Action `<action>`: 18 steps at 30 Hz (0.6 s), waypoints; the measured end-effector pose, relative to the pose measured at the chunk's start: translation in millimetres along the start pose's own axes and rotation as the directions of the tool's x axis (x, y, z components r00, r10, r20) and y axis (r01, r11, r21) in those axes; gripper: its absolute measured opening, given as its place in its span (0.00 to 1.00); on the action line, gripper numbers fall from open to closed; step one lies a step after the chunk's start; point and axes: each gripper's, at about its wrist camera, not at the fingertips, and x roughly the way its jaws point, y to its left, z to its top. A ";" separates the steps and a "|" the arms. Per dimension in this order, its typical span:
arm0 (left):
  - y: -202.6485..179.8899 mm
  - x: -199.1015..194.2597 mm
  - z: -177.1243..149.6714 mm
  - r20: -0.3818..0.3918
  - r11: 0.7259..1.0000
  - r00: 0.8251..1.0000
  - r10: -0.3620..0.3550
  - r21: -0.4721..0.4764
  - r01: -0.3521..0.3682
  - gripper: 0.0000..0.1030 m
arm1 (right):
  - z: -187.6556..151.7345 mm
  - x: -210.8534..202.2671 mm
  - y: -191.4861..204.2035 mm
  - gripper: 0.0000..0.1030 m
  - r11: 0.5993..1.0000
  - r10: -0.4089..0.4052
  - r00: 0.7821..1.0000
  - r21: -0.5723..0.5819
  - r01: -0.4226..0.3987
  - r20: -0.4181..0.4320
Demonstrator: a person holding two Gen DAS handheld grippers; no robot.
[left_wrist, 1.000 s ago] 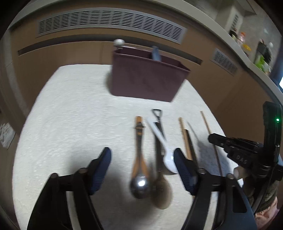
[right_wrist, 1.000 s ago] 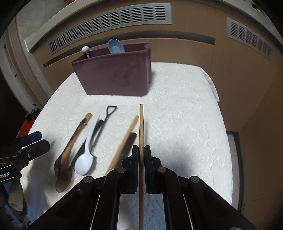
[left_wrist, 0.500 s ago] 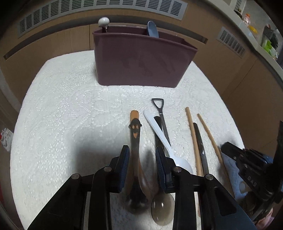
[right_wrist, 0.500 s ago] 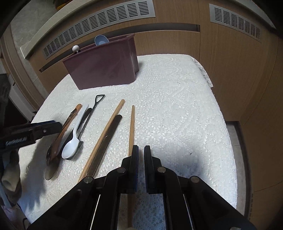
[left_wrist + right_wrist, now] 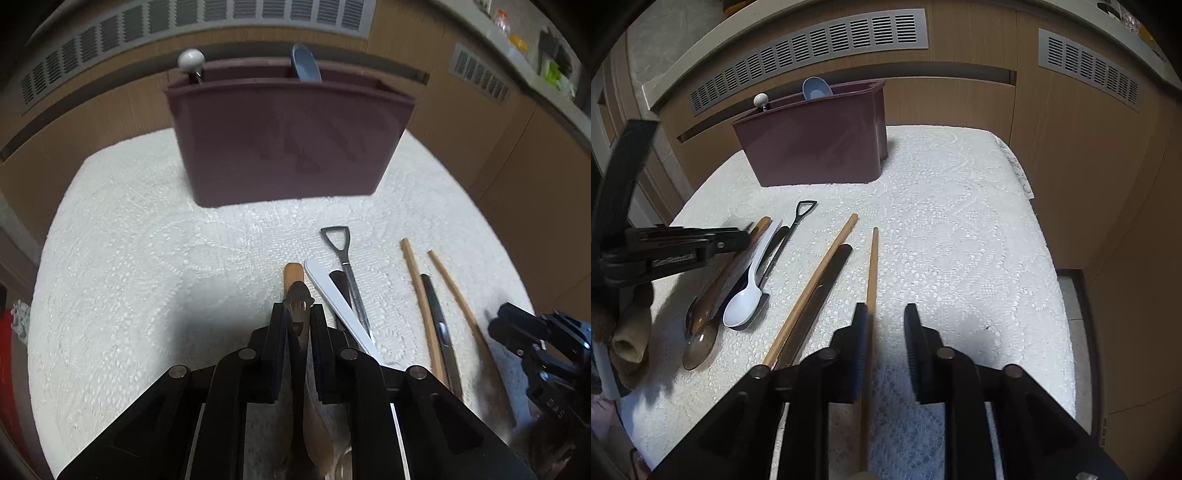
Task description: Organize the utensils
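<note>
The wooden-handled spoon (image 5: 294,280) lies on the desk (image 5: 147,280) with its long axis pointing at the maroon utensil holder (image 5: 288,144), its handle between the closing left claw (image 5: 297,325), while the right claw (image 5: 886,328) is opening beside a loose chopstick (image 5: 873,258).

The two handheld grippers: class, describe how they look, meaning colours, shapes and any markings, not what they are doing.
Both are matt black plastic. The left gripper and right gripper each have two flat fingers faced with dark blue ribbed pads, carried on angular linkage bars with round silver pivot pins. Raised lettering runs along the left gripper's side, too blurred to read.
</note>
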 end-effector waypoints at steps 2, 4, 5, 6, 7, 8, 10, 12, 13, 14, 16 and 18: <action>5.1 -19.3 -6.6 0.054 1.000 0.999 -0.005 -0.022 0.006 0.13 | 1.5 -0.8 -0.7 0.21 1.000 -0.003 1.000 -0.003 0.003 -0.006; 12.7 -40.8 -12.8 0.114 0.999 0.993 -0.003 -0.045 0.009 0.13 | 3.5 0.5 0.1 0.21 1.000 -0.002 1.000 -0.010 0.002 -0.014; 16.7 -50.3 -14.7 0.138 0.998 0.990 -0.005 -0.058 0.013 0.13 | 5.8 3.0 1.7 0.21 1.000 0.001 1.000 -0.015 -0.001 -0.023; 21.2 -59.6 -16.1 0.161 0.997 0.987 -0.008 -0.071 0.019 0.13 | 7.9 5.9 3.0 0.21 1.000 0.006 0.999 -0.017 -0.007 -0.033; 25.0 -67.1 -16.6 0.179 0.997 0.984 -0.008 -0.079 0.023 0.13 | 10.4 10.1 4.2 0.21 1.000 0.018 0.999 -0.016 -0.019 -0.048; 27.8 -74.5 -17.1 0.198 0.996 0.980 -0.008 -0.086 0.025 0.13 | 14.0 16.3 5.2 0.21 1.000 0.025 0.998 -0.011 -0.026 -0.065; 33.5 -86.7 -18.5 0.229 0.995 0.973 -0.009 -0.090 0.030 0.13 | 18.4 25.9 8.2 0.21 1.000 0.021 0.996 -0.012 -0.022 -0.082; 35.3 -94.8 -23.4 0.243 0.995 0.970 -0.008 -0.092 0.031 0.13 | 23.2 36.3 11.9 0.21 1.000 0.008 0.994 -0.026 -0.011 -0.109; 36.6 -96.5 -23.8 0.245 0.995 0.970 -0.009 -0.092 0.033 0.13 | 24.8 37.8 13.9 0.20 0.999 -0.006 0.994 -0.036 0.002 -0.108; 37.0 -96.0 -23.7 0.247 0.995 0.969 -0.009 -0.098 0.035 0.13 | 26.6 38.8 17.4 0.09 0.998 -0.022 0.994 -0.058 0.015 -0.108; 39.6 -99.3 -24.8 0.251 0.994 0.968 -0.014 -0.103 0.041 0.13 | 28.8 38.2 20.7 0.06 0.997 -0.026 0.993 -0.070 0.018 -0.118; 40.4 -100.8 -26.8 0.258 0.993 0.966 -0.015 -0.107 0.044 0.13 | 30.2 31.0 21.3 0.05 0.998 -0.023 0.994 -0.066 0.016 -0.105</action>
